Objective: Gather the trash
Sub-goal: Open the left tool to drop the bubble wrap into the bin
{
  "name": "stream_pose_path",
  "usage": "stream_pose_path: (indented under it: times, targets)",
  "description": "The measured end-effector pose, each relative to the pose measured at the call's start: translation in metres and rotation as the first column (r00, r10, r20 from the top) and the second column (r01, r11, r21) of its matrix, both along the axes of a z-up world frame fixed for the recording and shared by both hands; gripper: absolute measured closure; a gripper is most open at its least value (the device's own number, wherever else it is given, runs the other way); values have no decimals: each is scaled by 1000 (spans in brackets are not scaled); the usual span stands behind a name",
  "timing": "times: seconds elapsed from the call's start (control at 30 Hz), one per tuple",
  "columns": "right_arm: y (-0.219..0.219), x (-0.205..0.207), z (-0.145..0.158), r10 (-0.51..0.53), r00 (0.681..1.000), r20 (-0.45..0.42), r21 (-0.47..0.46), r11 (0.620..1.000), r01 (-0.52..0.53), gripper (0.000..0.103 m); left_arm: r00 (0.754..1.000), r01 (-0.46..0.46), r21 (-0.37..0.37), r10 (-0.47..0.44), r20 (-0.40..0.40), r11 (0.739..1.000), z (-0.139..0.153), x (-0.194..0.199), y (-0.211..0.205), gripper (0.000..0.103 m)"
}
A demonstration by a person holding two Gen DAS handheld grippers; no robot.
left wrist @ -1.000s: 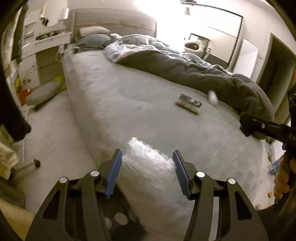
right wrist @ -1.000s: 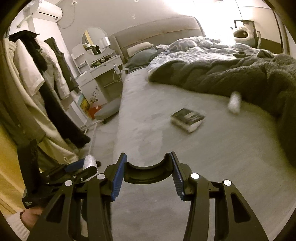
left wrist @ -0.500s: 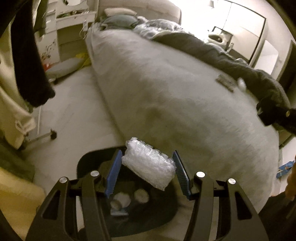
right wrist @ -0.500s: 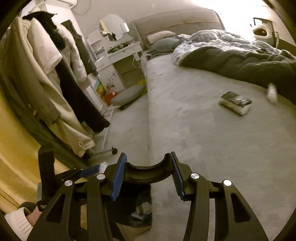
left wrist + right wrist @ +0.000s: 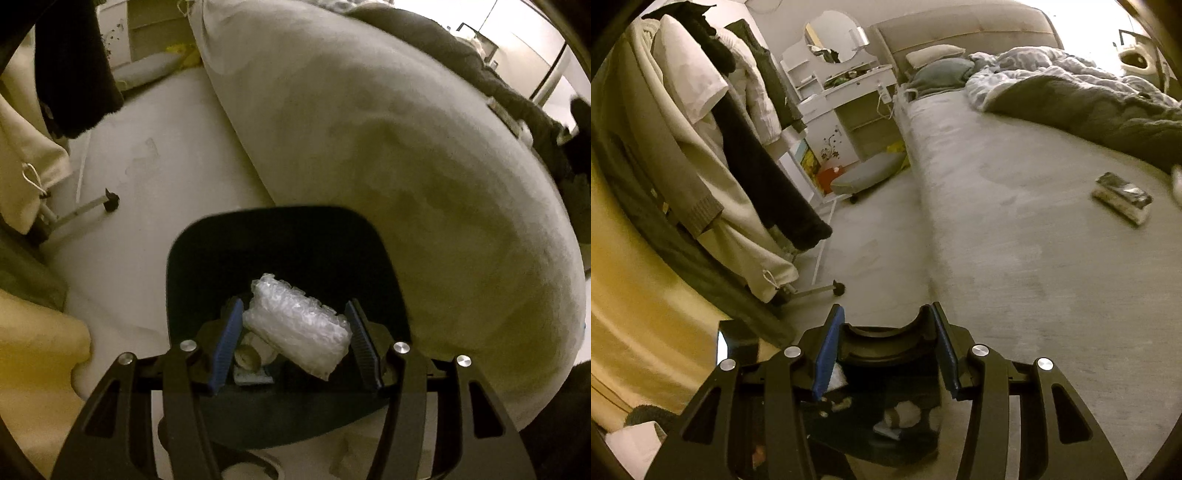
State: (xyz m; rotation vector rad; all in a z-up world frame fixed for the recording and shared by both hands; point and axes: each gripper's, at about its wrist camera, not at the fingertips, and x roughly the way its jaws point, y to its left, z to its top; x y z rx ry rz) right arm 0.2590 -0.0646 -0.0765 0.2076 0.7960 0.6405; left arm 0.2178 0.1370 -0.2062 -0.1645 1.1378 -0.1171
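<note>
Trash in hand is a wad of bubble wrap (image 5: 295,325), clamped between the blue pads of our left claw (image 5: 293,343). The wad sits crosswise and tilted, one end against each pad; we judge the soft plastic has squashed enough to stay put without slipping. We hold the left claw pointing steeply down, so the wrap hangs directly over the open mouth of the black bin (image 5: 184,266). That placement makes sense for a drop: once released, the wad should fall inside, not on the floor (image 5: 147,177).

Under the wrap, at the bin bottom, we see pale scraps (image 5: 255,354) already collected; what they are is too blurred to tell.

Our right claw (image 5: 884,347) has its jaws part-way apart with nothing between the pads; only its own black curved body shows behind them. We hold it lower-angled, near the bin (image 5: 905,443) and beside the bed (image 5: 1015,258), apparently just out of the way of the drop.

Outward: the bin stands on the floor, touching or just beside the bed's side; we cannot tell which. On the bed lie a dark-wrapped packet (image 5: 1123,197) and, at the frame edge, a small white item (image 5: 1176,181), both well apart from the bin. We judge these candidates for later pickups. Clothes (image 5: 738,147) hang on a rack to the left.
</note>
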Motion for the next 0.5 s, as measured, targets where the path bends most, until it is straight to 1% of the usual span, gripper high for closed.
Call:
stream_pose_path:
  times: [0.1,0.2,0.33,0.5]
  targets:
    - [12,2,-4,19,1000,-13,-7,1000,-19,55,999,20,0,-20,-31,1000,-9,-2,1,42]
    - [24,4,-7,39,999,-22,-15,999,-39,55,997,33,-27,-35,-73,999,-18,-4,4,34]
    - [38,6,-13,55,998,-38,-28,998,-56,55,996,48,-24,-50,-79,999,-20,-8,11,27]
    - [55,10,-26,72,995,-67,-60,995,-76,55,998,24,-30,-26,-61,999,-15,-11,25,26]
